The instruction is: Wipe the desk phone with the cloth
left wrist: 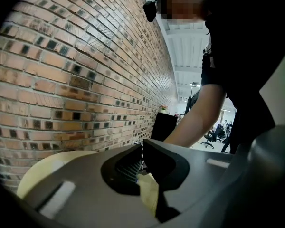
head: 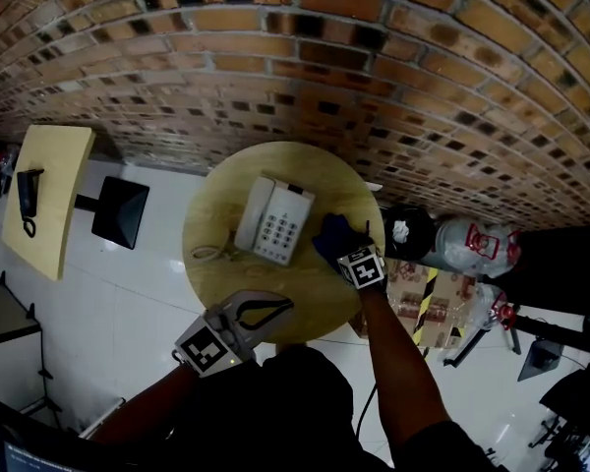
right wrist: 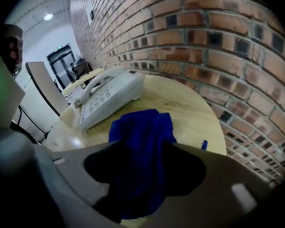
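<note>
A white desk phone lies on the round wooden table, with its handset on the left side. Just to its right a crumpled blue cloth rests on the tabletop. My right gripper points down at the cloth. In the right gripper view the cloth fills the gap between the jaws, which stand wide apart, and the phone lies beyond it. My left gripper hovers over the table's near edge, empty, its tips together.
The phone's cord trails off its left side. A brick wall runs behind the table. A second yellow table with a black phone stands at the left beside a black stool. Boxes and bags crowd the floor at the right.
</note>
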A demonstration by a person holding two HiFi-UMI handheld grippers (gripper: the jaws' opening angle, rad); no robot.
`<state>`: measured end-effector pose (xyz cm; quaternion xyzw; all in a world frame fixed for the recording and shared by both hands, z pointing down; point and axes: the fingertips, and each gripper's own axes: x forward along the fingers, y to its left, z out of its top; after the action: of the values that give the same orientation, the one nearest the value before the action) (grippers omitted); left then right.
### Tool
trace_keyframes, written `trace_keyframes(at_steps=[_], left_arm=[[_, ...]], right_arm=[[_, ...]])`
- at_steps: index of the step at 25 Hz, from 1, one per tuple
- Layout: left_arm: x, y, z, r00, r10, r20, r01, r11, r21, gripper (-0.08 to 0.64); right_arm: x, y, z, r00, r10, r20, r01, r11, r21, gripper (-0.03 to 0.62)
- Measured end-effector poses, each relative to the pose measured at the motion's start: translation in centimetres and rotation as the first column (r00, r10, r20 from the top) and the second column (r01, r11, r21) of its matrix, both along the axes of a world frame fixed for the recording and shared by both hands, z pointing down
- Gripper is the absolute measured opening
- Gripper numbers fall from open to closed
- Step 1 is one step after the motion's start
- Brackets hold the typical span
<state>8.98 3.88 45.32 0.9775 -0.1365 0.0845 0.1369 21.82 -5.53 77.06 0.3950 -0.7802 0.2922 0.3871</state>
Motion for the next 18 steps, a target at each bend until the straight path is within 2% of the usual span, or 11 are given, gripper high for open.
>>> trace_keyframes(at_steps=[3,6,11,15,18], left_arm=[[-0.2,0.2,0.4,1.0,-0.002,0.0,0.002,1.0,-0.008,0.005],[-0.3,0.6,0.6,1.0,0.006,-0.006,-0.006,1.0,-0.009,0.005],[-1.1,0.9,0.4,1.0,0.011,-0.02,-0.012,1.0,-0.012,0.005],[-2.5,0.2,-0.4,0.999,-0.011,-0.036,0.011,1.0,0.004,0.005],[-3.7,-0.2,-1.0,0.999,-0.032,-0.039,0.033,0.999,0.013,0.005]], right_arm=[[0.3,-0.2,0.4,1.0,0.006,-0.005,-0.006,1.0,-0.003,0.221],[0.5,0.1,0.6,1.0,-0.004,-0.019,0.003,1.0,-0.028,0.126],[0.0,0.5,-0.3,1.0,0.025,-0.014,-0.026,0.998,-0.053,0.078],[-2.0,-1.7,-3.6,0.998,0.041,0.057,-0.043,0.998,0.035,0.074],[-4.3,-5.5,-7.5,0.995,0.01,0.102,-0.024,0.991,0.128,0.074]])
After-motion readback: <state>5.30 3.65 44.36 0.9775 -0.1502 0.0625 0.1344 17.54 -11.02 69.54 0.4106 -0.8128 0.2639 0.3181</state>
